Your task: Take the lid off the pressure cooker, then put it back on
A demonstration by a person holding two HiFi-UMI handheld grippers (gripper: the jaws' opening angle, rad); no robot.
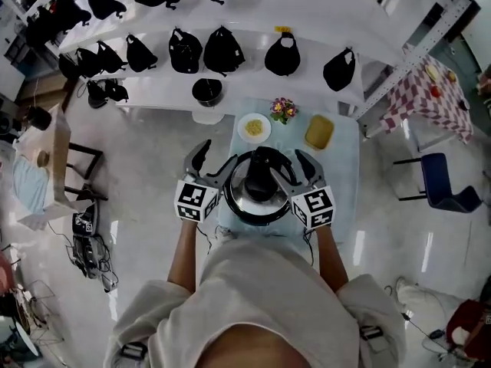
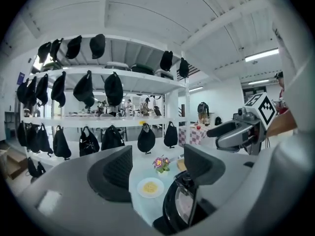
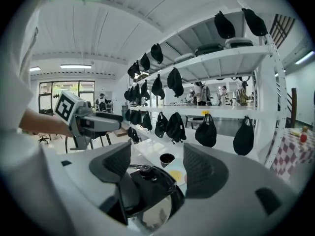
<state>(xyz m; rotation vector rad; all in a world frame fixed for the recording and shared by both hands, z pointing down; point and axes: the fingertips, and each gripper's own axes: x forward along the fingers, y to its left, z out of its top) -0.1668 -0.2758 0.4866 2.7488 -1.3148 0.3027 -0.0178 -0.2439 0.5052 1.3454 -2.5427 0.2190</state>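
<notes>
Directly below the head camera, the pressure cooker (image 1: 259,211) stands on the near part of the pale blue tabletop (image 1: 343,181), close to the person's body. Its lid (image 1: 247,194) sits on the pot, shiny steel with a black handle across the top. The left tongs (image 1: 212,164) hang just beside the cooker's left flank with the two jaws spread wide and nothing between them; in the left gripper view the cooker shows low and to the right of the gap. The right tongs (image 1: 293,168) sit at the cooker's right side, likewise spread and pinching nothing. The inner jaw lies over the edge of the lid in the head view, though whether it touches cannot be told. In the right gripper view the lid's black knob (image 3: 144,170) shows low in the gap, nearer the left jaw. Farther back on the tabletop lie a white plate (image 1: 254,127) with yellow food, a small bunch of flowers (image 1: 283,109) and a yellow container (image 1: 318,132), all well apart from the cooker. Beyond them a black cup (image 1: 207,91) stands on a white shelf (image 1: 157,92), and black bags (image 1: 222,50) hang along the shelving.
</notes>
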